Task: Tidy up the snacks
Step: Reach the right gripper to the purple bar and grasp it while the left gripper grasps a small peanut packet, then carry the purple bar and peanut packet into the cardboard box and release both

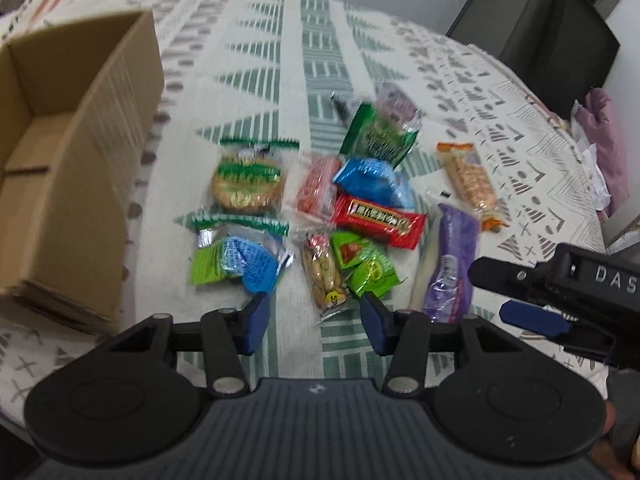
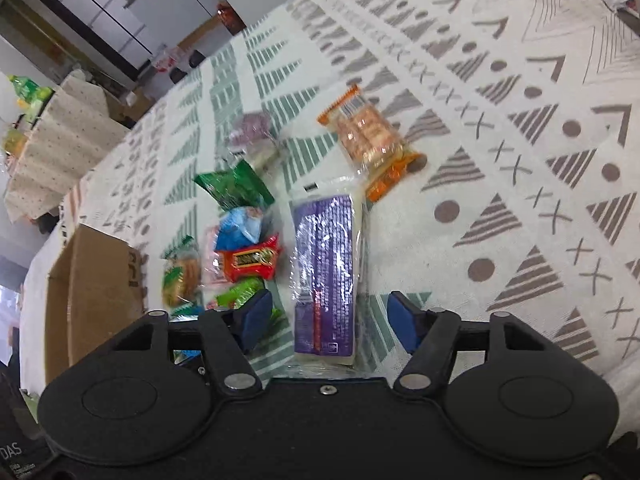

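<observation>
We saw a heap of small wrapped snacks lying on a bench covered by a patterned cloth (image 1: 248, 32), with an open cardboard box (image 1: 80, 184) standing at the left side of the heap.

The purple packet (image 2: 326, 272) was the long one. It lay flat, its long axis running away from our right tongs (image 2: 328, 320), one short end close under the camera and the other pointing toward the far edge of the bench. It sat between the two blue pads of those tongs, with a gap of cloth showing on either side, so the pads stood spread and touched nothing.

In the left wrist view the same purple packet (image 1: 450, 264) lay at the right side of the heap, leaning slightly left at its near end. Beyond it an orange cracker packet (image 1: 472, 184) lay apart, its long axis tilted the other way.

Our left tongs (image 1: 316, 320) hung above the near edge of the heap, pads apart and gripping nothing. A clear packet of peanuts (image 1: 324, 276) lay lengthwise just ahead of the gap, beside a light green packet (image 1: 368, 268). A red bar (image 1: 380, 220) lay crosswise farther on.
</observation>
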